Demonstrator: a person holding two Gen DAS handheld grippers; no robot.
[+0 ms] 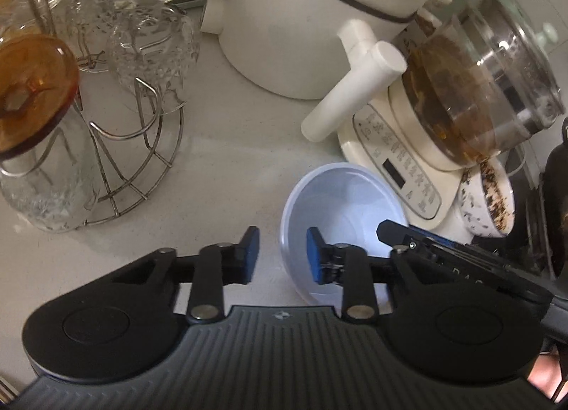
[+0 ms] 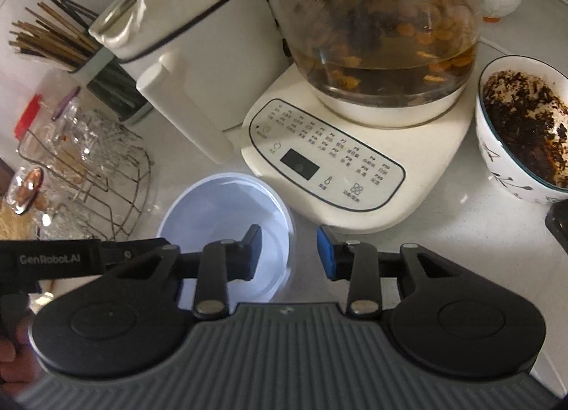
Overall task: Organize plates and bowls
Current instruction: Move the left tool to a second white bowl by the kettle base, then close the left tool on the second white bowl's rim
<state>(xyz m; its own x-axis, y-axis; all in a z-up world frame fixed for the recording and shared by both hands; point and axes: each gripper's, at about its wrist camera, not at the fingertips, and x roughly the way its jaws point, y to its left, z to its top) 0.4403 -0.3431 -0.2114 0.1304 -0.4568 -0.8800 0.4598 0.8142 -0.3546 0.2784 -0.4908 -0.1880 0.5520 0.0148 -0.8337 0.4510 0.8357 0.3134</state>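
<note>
While both hand-held grippers [image 1: 282, 253] [image 2: 289, 253] straddle its rim, spread | bowl [image 1: 340, 193]: white, empty, upright

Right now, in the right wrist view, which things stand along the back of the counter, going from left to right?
Chopstick holder → white pot → glass kettle on its base → dirty bowl.
</note>
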